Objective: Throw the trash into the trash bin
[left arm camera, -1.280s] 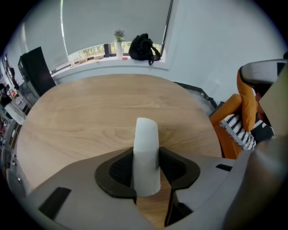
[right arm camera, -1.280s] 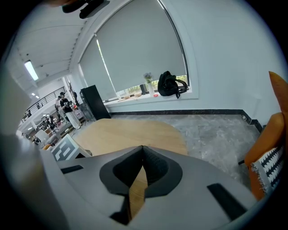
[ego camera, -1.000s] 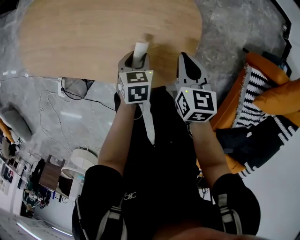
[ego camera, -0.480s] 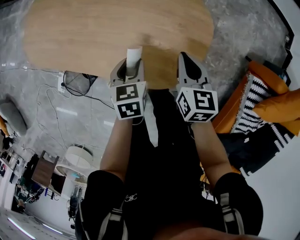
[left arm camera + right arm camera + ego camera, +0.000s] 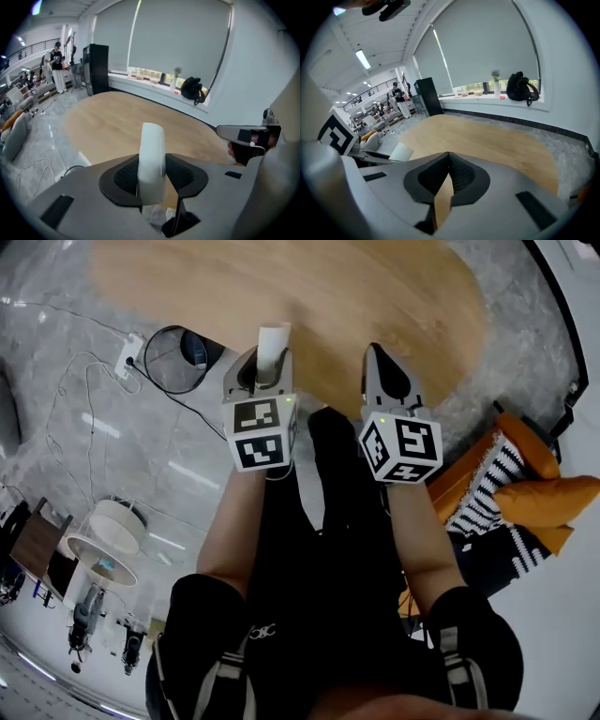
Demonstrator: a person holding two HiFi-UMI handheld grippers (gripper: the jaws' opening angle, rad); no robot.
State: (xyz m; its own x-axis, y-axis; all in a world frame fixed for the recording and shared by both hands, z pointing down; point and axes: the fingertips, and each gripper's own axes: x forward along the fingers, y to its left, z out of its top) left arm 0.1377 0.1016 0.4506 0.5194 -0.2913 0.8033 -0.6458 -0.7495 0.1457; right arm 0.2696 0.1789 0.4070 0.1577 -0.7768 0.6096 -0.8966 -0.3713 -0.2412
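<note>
**Trash: white paper clamped in the left gripper, over the near edge of the wooden table**

The wooden table (image 5: 328, 296), large and rounded, fills the top of the head view and has nothing on it that the pictures show. Off its left edge, on the grey floor, stands a round dark bin (image 5: 183, 360) with an open top, probably the target.

The left gripper (image 5: 152, 176) sits above the table's near edge, and its jaws are pressed onto the trash (image 5: 152, 159) from both sides. The right gripper (image 5: 449, 161) is beside it over the same edge, with its jaw tips together and nothing between them.

The trash is a white strip of paper, rolled or folded. It stands upright out of the jaws with a curled top, and a crumpled bit shows below the pads. It looks light and soft.

To do this step well, I judge the grip should hold firm until the gripper is squarely over the bin's mouth. The jaws should then open low over the mouth, since light paper can drift or cling to a pad.
</note>
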